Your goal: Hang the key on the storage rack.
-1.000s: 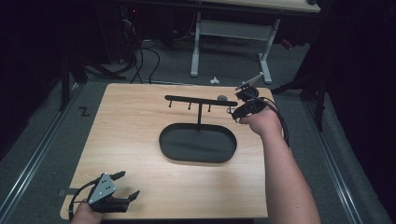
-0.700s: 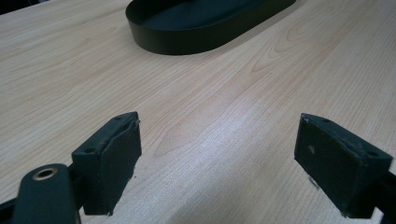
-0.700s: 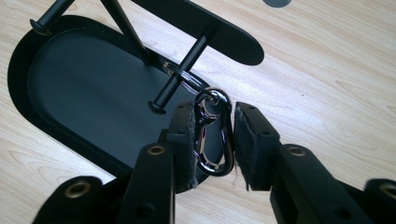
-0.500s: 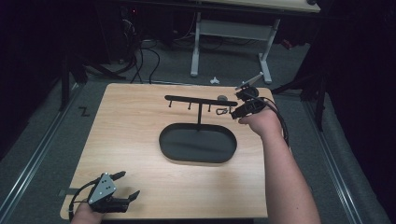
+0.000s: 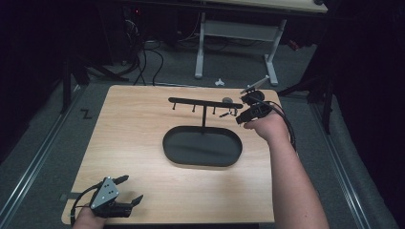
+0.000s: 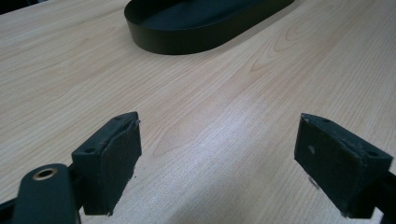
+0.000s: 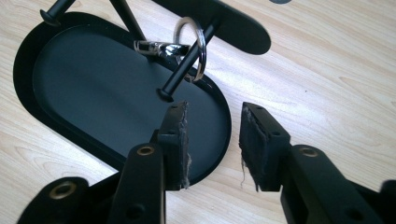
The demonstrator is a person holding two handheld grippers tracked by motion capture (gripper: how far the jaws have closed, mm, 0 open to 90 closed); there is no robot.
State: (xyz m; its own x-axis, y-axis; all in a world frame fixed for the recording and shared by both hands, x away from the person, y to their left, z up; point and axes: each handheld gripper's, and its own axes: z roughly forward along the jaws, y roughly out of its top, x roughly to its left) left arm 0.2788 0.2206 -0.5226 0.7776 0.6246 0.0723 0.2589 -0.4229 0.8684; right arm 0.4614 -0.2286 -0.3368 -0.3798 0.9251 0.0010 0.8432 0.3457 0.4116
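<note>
One silver key ring point(image 7: 189, 44) hangs on the black metal rack's peg point(image 7: 180, 74), my right claw point(image 7: 212, 135) just opening, empty, retreat remaining.

the left gripper point(image 5: 125, 190) is a black handheld tool with a grey three-cornered plate on top and a black cable trailing from it. its two blocky black jaws carry dark pads with small screw holes, and a brass-ringed hole sits on the frame. the right gripper point(image 7: 212, 140) is black too, its pads frayed at the edges, with brass-ringed holes and a looping black cable. both forearms are bare of sleeves.
</note>
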